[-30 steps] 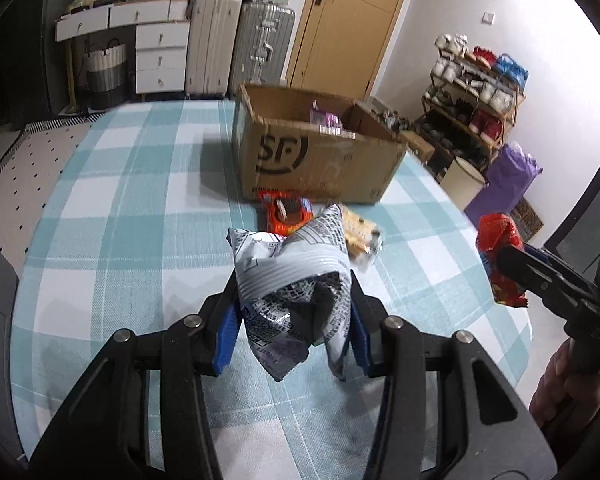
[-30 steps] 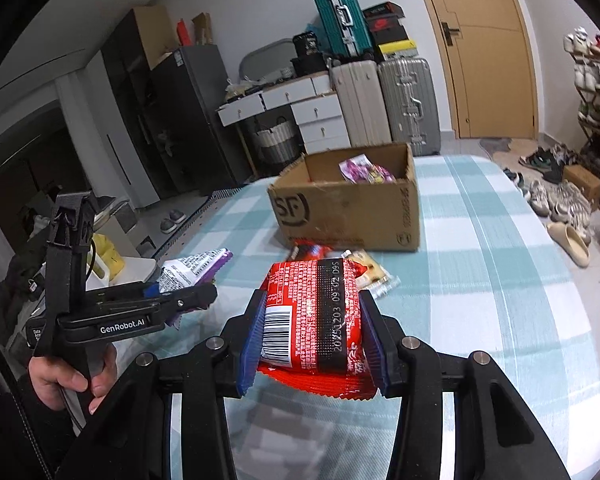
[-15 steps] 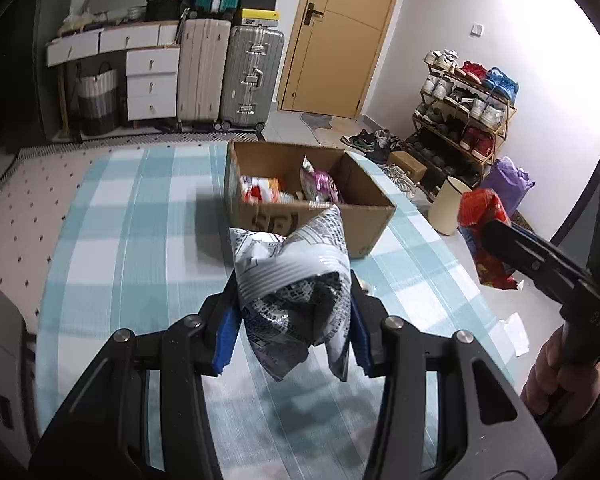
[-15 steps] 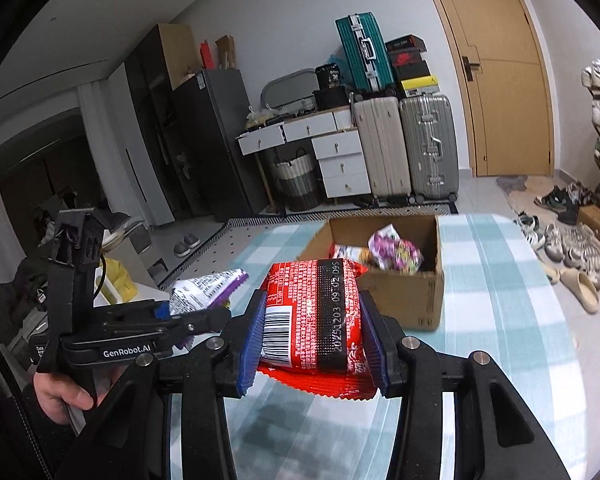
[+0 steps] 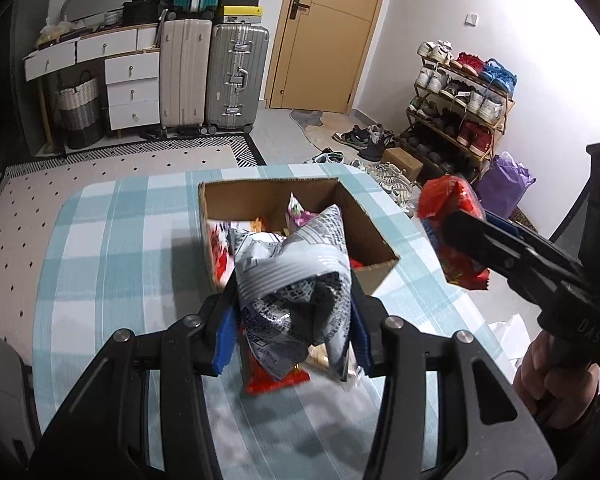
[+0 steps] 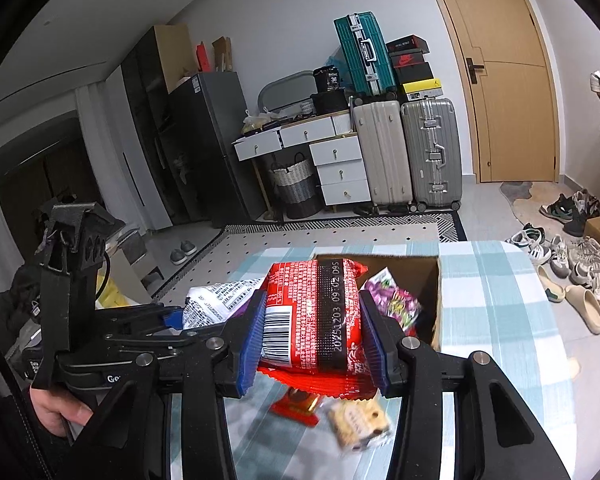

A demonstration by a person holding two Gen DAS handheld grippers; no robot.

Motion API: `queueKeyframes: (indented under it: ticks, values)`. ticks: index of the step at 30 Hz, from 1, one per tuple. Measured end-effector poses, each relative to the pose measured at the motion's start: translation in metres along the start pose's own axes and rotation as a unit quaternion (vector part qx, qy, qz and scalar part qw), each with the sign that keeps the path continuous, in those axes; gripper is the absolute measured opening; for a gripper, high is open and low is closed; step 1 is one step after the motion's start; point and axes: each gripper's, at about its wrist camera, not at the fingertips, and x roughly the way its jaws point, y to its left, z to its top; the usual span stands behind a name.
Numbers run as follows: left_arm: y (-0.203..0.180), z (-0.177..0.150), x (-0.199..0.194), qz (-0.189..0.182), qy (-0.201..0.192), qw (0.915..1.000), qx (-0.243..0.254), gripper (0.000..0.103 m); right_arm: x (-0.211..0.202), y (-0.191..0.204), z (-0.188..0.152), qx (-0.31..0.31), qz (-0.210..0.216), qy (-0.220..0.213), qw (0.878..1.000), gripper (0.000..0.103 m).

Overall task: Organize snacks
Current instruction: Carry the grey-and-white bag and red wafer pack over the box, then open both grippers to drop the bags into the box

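While both hang short of the open brown cardboard box (image 5: 276, 196), left claw (image 5: 293, 322) pinches a light, crinkly silver-grey foil packet (image 5: 296, 276) mid-body; right claw (image 6: 313, 334) clamps a soft, slippery red plastic snack pack (image 6: 314, 312) by its sides.

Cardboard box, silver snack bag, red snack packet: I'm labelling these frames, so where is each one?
cardboard box (image 5: 374, 236), left wrist view, inner right wall.
silver snack bag (image 5: 296, 268), left wrist view, ribbed top seal.
red snack packet (image 6: 312, 312), right wrist view, printed back.
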Motion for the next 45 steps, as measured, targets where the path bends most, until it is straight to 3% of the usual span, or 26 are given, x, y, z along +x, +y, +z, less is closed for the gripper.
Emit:
queueKeyframes:
  ticks: [13, 24, 34, 37, 40, 45]
  values:
    - [0.011, 0.061, 0.078, -0.006, 0.033, 0.9994, -0.001, 0.044, 0.065, -0.045, 0.033, 0.009, -0.01, 0.012, 1.0, 0.045]
    - [0.021, 0.064, 0.136, -0.01, 0.068, 0.9977, 0.0, 0.044, 0.126, -0.076, 0.024, 0.011, -0.018, 0.048, 0.999, 0.045]
    - [0.029, 0.062, 0.156, -0.011, 0.073, 0.9973, -0.006, 0.047, 0.149, -0.093, 0.011, 0.007, -0.03, 0.058, 0.998, 0.045]
    - [0.033, 0.062, 0.157, 0.002, 0.084, 0.9964, -0.011, 0.057, 0.15, -0.095, 0.009, 0.004, -0.035, 0.056, 0.998, 0.051]
    - [0.037, 0.06, 0.153, -0.002, 0.087, 0.996, -0.019, 0.071, 0.143, -0.097, 0.008, 0.015, -0.036, 0.047, 0.998, 0.085]
    - [0.033, 0.058, 0.135, 0.013, 0.076, 0.997, -0.004, 0.076, 0.125, -0.095, 0.012, 0.003, -0.044, 0.029, 0.999, 0.086]
